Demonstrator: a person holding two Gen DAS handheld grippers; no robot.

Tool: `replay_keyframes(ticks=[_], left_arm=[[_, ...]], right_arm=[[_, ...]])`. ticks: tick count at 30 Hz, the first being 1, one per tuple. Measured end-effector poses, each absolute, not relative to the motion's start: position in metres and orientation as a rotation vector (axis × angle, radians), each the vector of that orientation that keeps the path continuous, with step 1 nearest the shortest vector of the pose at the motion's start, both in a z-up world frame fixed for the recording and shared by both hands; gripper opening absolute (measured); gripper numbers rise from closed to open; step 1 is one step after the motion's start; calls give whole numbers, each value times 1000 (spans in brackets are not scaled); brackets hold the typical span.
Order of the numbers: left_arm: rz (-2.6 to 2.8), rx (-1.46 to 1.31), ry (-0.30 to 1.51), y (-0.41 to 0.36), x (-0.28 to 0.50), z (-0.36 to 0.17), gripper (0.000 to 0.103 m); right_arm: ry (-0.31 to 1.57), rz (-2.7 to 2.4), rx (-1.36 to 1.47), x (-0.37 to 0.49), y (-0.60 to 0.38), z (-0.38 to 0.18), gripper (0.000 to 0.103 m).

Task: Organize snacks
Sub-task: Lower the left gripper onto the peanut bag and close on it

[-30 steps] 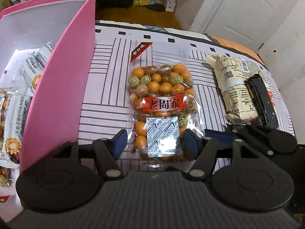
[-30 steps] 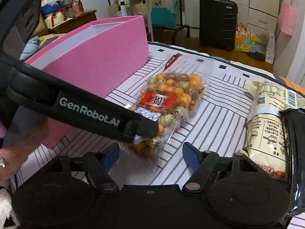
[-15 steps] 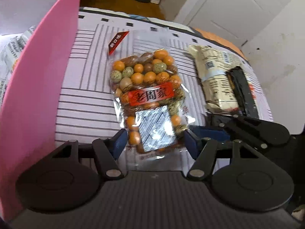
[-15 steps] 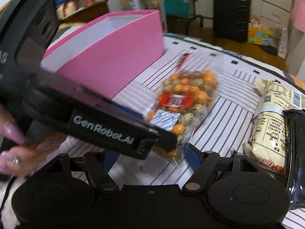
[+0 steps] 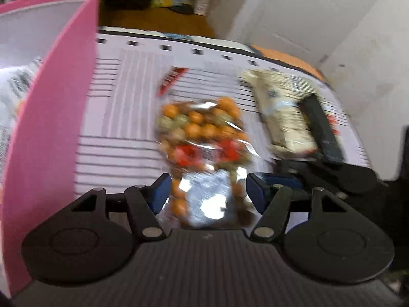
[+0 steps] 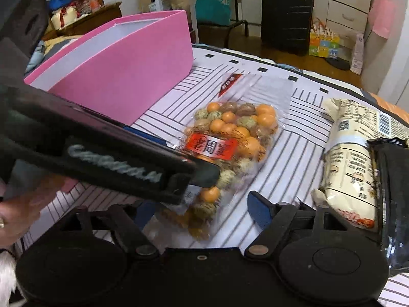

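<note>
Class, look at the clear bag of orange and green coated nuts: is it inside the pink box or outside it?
Outside. The bag of coated nuts is on the striped cloth, beside the pink box, its near end between the left gripper pads.

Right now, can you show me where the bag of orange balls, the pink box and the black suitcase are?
bag of orange balls [image 6: 230, 138]: right wrist view, on its red label.
pink box [image 6: 133, 76]: right wrist view, on its outer side wall.
black suitcase [image 6: 286, 15]: right wrist view, on its front face.

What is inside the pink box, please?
In the left wrist view, the pink box holds white snack packets with dark print, blurred. Its near wall covers most of the inside, so their number cannot be told.
</note>
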State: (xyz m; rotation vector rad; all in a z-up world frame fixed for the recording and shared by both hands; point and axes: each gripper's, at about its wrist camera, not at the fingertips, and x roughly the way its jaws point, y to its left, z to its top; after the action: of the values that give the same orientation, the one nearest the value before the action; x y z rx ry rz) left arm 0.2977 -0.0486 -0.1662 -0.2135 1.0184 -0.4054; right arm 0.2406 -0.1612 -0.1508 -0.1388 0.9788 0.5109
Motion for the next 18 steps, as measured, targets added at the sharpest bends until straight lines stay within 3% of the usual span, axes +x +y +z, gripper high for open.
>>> replay_keyframes(ticks=[4,18], left_arm=[[-384,-252,1067,-40,307,-175,72],[-532,-410,1183,-40,300,-179,69]], right_arm=[[957,524,-159,240,-154,-154,86],[979,475,-288,240,-142,-158,97]])
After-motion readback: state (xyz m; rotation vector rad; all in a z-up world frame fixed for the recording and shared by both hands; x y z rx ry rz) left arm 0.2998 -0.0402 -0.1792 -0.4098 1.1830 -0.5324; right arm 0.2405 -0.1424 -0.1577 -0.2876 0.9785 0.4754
